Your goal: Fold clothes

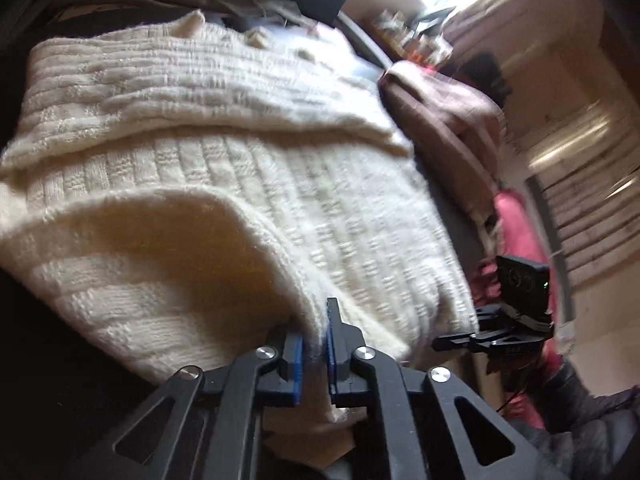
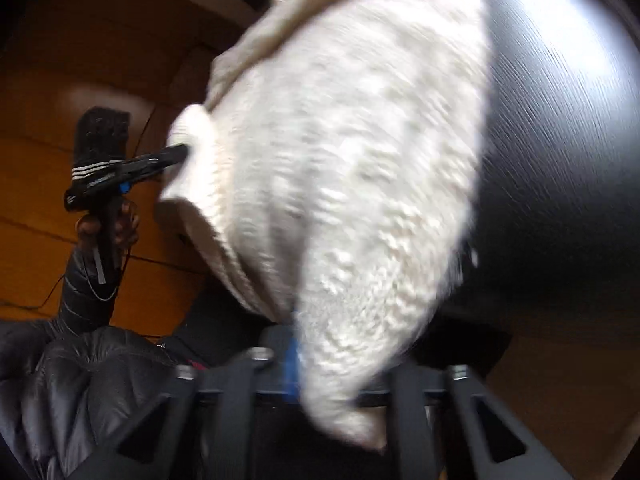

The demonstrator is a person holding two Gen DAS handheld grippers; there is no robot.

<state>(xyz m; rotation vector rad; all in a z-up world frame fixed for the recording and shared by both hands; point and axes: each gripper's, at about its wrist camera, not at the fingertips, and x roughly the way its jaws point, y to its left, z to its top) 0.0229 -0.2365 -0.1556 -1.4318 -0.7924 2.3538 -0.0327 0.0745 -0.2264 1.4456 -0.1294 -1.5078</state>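
Cream ribbed knit sweater (image 1: 224, 184) filling both wrist views, pinched at its near hem. Closest in the left wrist view, left gripper (image 1: 315, 344) clamped tight on a fold of that hem, blue pads (image 1: 297, 354) pressing wool from both sides, black linkage arms spreading below. Beyond the pinch, sweater spread over a dark surface, one panel folded across the upper half, ribbing running crosswise there and lengthwise nearer. Off to the right at mid distance, right gripper (image 1: 452, 342) seen from the side, reaching toward the sweater's edge, small black camera block above it. Further right, brownish-pink cloth (image 1: 444, 120) heaped beside the sweater, pink fabric (image 1: 516, 224) below that. Farthest back, a blurred bright room. From the right wrist view, right gripper (image 2: 320, 356) closed on the wool, one blue pad (image 2: 294, 364) showing, the other buried under knit, sweater (image 2: 344, 152) draping up and away, blurred. Left of it, left gripper (image 2: 176, 156) biting the opposite corner, held in a hand (image 2: 106, 232) with a dark puffy sleeve (image 2: 86, 284). Behind, dark table (image 2: 560, 140) and orange-brown wooden floor (image 2: 40, 160).
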